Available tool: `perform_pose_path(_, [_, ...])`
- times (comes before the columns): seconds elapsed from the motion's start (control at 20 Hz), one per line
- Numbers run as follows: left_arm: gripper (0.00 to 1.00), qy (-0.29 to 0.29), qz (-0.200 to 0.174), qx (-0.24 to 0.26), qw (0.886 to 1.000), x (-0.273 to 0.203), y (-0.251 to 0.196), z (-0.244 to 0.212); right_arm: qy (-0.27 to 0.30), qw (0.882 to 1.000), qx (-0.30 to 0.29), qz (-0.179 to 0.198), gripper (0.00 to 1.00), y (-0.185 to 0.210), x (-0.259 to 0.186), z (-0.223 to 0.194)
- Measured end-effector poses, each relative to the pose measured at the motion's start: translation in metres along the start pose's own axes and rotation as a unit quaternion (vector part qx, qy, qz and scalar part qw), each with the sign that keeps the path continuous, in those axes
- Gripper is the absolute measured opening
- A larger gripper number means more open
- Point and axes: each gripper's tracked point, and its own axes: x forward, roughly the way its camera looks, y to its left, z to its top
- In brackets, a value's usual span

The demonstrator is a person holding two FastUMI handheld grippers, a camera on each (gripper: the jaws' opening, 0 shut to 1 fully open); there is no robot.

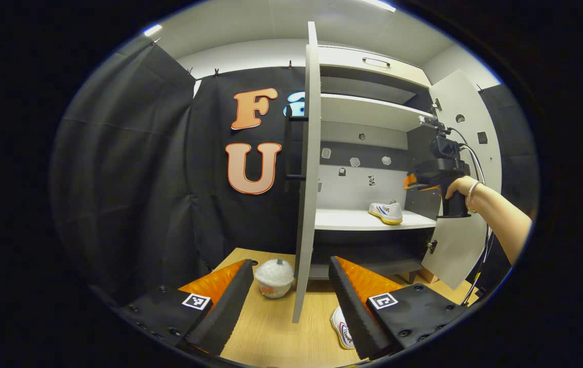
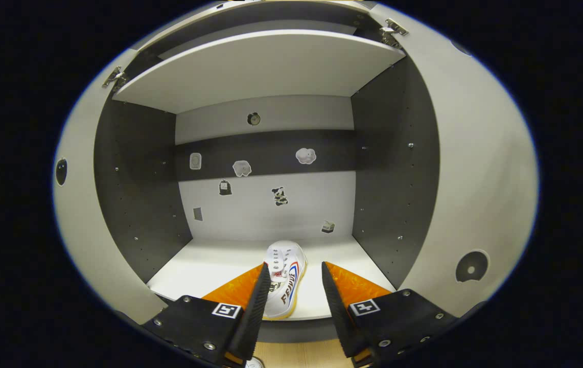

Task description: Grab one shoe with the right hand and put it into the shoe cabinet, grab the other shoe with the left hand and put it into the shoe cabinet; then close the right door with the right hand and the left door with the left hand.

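One white sneaker (image 2: 285,276) with red and blue side marks lies on the lower shelf (image 2: 204,271) of the open shoe cabinet. My right gripper (image 2: 294,299) is open just in front of it, with the shoe's heel showing between the fingers and a gap on its right side. In the left gripper view that sneaker (image 1: 387,212) sits on the shelf, and a hand holds the right gripper (image 1: 412,182) up beside it. The other sneaker (image 1: 341,327) lies on the wooden table (image 1: 271,327), partly hidden behind my left gripper's right finger. My left gripper (image 1: 291,299) is open and holds nothing.
The left door (image 1: 305,194) stands open, edge-on right ahead of the left gripper. The right door (image 1: 467,168) swings out behind the hand. A white round pot-like thing (image 1: 274,277) sits on the table near the left door's foot. Upper shelves (image 1: 368,110) are bare.
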Motion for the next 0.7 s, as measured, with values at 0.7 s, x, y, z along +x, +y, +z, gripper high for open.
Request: perform_pose_path(0.7, [0.99,0.068,-0.043,0.016,0.997,0.042,-0.096,-0.103,-0.082,0.996,-0.041,-0.002,0.92,-0.046,-0.142,-0.009])
